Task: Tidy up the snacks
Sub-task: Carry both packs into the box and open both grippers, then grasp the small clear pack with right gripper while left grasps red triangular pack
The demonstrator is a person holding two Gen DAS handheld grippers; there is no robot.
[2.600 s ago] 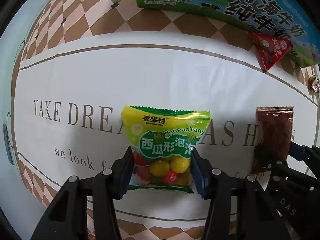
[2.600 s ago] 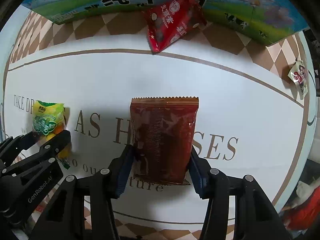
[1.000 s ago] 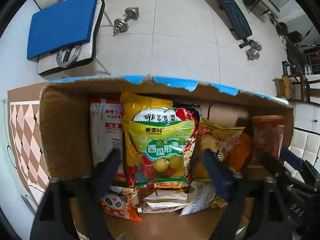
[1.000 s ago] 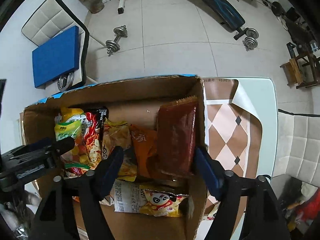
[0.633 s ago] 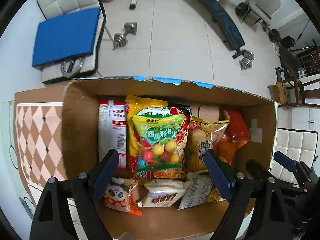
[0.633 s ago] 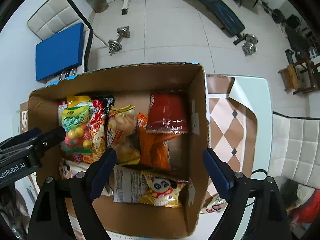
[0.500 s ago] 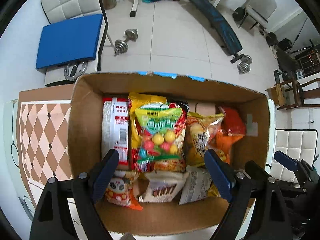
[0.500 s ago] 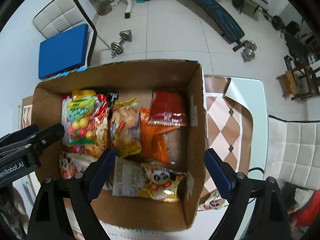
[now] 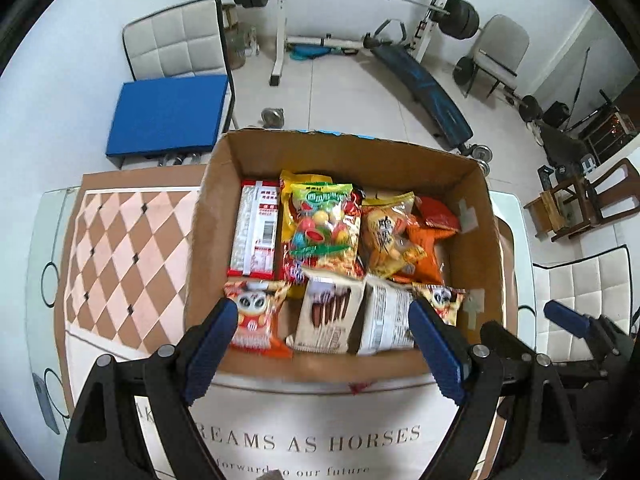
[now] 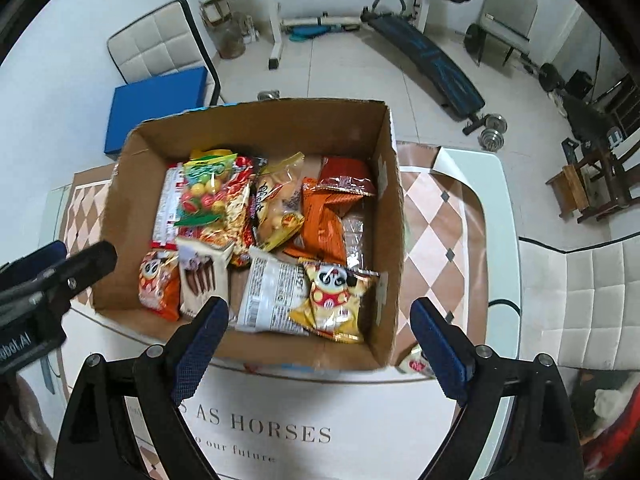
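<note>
The open cardboard box [image 9: 208,240] [image 10: 120,220] stands on the table, filled with several snack packs. The green-and-yellow gumball bag [image 9: 324,220] [image 10: 204,192] lies on top in the box's left half. At the box's far right lies the dark red packet [image 9: 438,212] [image 10: 344,178], partly over an orange pack. My left gripper [image 9: 320,320] hangs open above the box's near wall with nothing between its fingers. My right gripper [image 10: 319,312] is also open and empty, above the near right part of the box.
A small red-and-white packet [image 10: 414,364] lies on the table by the box's near right corner. A red packet corner [image 9: 356,388] pokes out under the box front. The lettered tablecloth [image 9: 320,440] spreads in front. White chairs and gym gear stand beyond.
Both grippers have risen and drawn back from the box. The gumball bag and the dark red packet, held before, now lie loose inside it. The right jaws have widened.
</note>
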